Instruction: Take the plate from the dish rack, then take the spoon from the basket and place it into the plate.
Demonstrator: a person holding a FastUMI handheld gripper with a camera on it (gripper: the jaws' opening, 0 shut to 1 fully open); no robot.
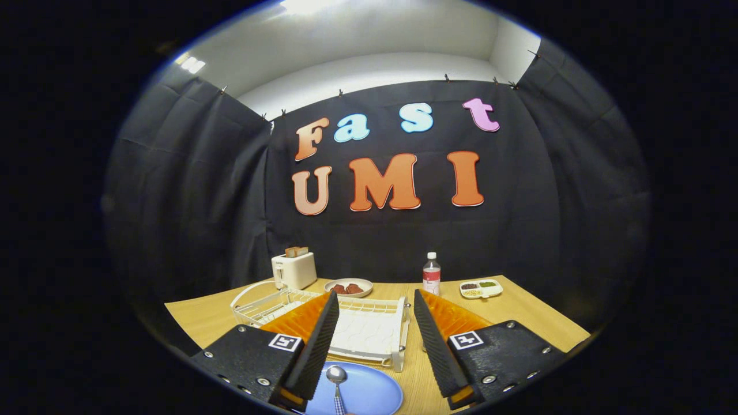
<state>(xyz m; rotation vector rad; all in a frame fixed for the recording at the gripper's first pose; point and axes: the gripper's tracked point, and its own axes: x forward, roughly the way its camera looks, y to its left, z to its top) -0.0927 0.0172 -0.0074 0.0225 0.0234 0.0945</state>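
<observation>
Spoon (336, 377) lies in blue plate (360, 393) on counter (519, 314); gripper (372, 340) wide, empty above it, dish rack (369, 331) beyond. Task looks done.

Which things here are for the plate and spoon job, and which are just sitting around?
For the job: blue plate, spoon lying in it, white dish rack, open gripper above them.

Just sitting around: toaster, bottle, bowl of food, divided snack tray.
</observation>
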